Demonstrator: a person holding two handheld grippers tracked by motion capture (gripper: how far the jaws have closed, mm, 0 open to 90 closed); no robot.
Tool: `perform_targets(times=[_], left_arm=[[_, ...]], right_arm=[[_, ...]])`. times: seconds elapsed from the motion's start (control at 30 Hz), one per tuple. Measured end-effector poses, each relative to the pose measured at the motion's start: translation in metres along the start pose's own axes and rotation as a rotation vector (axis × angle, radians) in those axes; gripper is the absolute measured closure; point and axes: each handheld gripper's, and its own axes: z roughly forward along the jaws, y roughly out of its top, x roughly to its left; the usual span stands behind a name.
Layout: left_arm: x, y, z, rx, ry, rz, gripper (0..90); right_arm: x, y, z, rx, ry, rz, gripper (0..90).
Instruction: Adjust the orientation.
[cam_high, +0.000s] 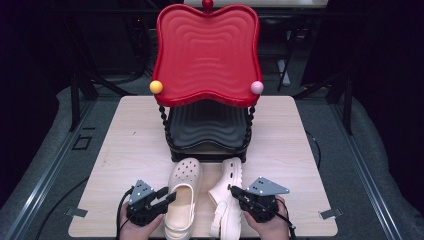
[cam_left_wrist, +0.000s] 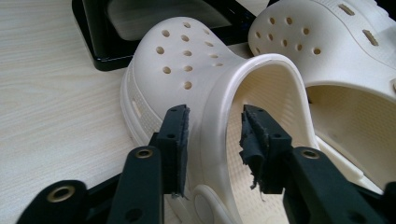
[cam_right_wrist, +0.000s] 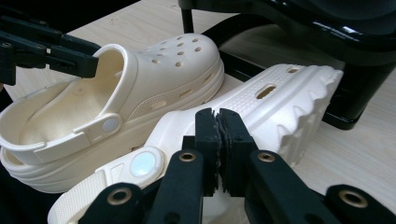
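Two cream clogs lie at the table's front. The left clog (cam_high: 186, 172) (cam_left_wrist: 182, 60) (cam_right_wrist: 177, 70) stands upright, toe toward the stand. The right clog (cam_high: 231, 172) (cam_left_wrist: 336, 42) (cam_right_wrist: 280, 98) is tipped on its side, with its ridged sole showing in the right gripper view. My left gripper (cam_high: 168, 195) (cam_left_wrist: 215, 126) is open, its jaws astride the left clog's opening rim with small gaps on both sides. My right gripper (cam_high: 233, 191) (cam_right_wrist: 218, 114) is shut, pads pressed together with nothing between them, right against the tipped clog's side.
A two-tier stand sits mid-table just beyond the clogs: a red wavy tray (cam_high: 207, 50) on top, a black tray (cam_high: 207, 127) below, on beaded posts. Its black base (cam_left_wrist: 93, 51) (cam_right_wrist: 355, 93) is close to both toes. Bare wooden table (cam_high: 135, 145) extends left and right.
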Motion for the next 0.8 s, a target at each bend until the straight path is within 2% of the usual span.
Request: perform_targets(times=[0.03,0.07,0.1,0.17,0.2,0.23,0.27,0.37,0.4,0.53,0.6,0.63,0.67,0.7,0.73,0.77,0.8], left_arm=[[0.001,0.0,0.0,-0.009,0.003,-0.002,60.4],[0.001,-0.001,0.0,-0.01,-0.002,-0.006,59.4],[0.002,-0.001,-0.001,-0.004,0.002,-0.009,58.5],[0.002,-0.001,-0.001,-0.014,0.0,-0.01,57.7],[0.003,-0.001,-0.003,-0.009,-0.005,-0.015,57.4],[0.003,-0.001,-0.004,-0.01,-0.006,-0.014,57.1],[0.003,-0.001,-0.004,-0.01,-0.006,-0.014,56.9],[0.005,-0.002,-0.006,-0.015,-0.016,-0.015,56.6],[0.006,-0.002,-0.007,-0.021,-0.013,-0.014,56.7],[0.007,-0.002,-0.009,-0.022,-0.016,-0.019,56.7],[0.008,-0.003,-0.011,-0.024,-0.013,-0.019,56.7],[0.009,-0.003,-0.012,-0.026,-0.014,-0.024,56.7],[0.009,-0.003,-0.012,-0.026,-0.014,-0.024,56.7],[0.009,-0.004,-0.011,-0.028,-0.018,-0.028,56.7],[0.01,-0.004,-0.012,-0.015,-0.017,-0.031,56.8],[0.011,-0.004,-0.012,-0.013,-0.022,-0.029,56.8],[0.011,-0.004,-0.012,-0.013,-0.022,-0.029,56.9]], right_arm=[[0.0,0.0,0.001,0.015,0.002,-0.006,87.0],[0.001,0.0,0.004,0.003,0.001,-0.011,87.1],[0.002,0.0,0.004,0.034,0.001,-0.028,87.9],[0.004,0.0,0.004,0.035,-0.009,-0.038,89.3],[0.003,-0.001,0.005,0.012,-0.014,-0.035,89.7],[0.002,0.0,0.003,0.034,-0.01,-0.035,89.9],[0.002,0.0,0.003,0.034,-0.01,-0.035,89.9],[-0.001,-0.002,0.002,0.005,-0.007,-0.014,90.0],[-0.003,-0.002,-0.001,0.021,-0.01,-0.013,90.0],[-0.006,-0.003,-0.005,0.01,-0.014,0.002,90.0],[-0.013,-0.005,-0.01,0.01,-0.008,0.037,90.0],[-0.016,-0.005,-0.013,0.032,-0.008,0.044,90.0],[-0.016,-0.005,-0.013,0.032,-0.008,0.044,90.0],[-0.019,-0.005,-0.013,0.011,-0.007,0.06,90.0],[-0.022,-0.005,-0.016,0.023,-0.011,0.078,90.0],[-0.028,-0.007,-0.018,0.001,-0.02,0.101,90.0],[-0.028,-0.007,-0.018,0.001,-0.02,0.101,90.0]])
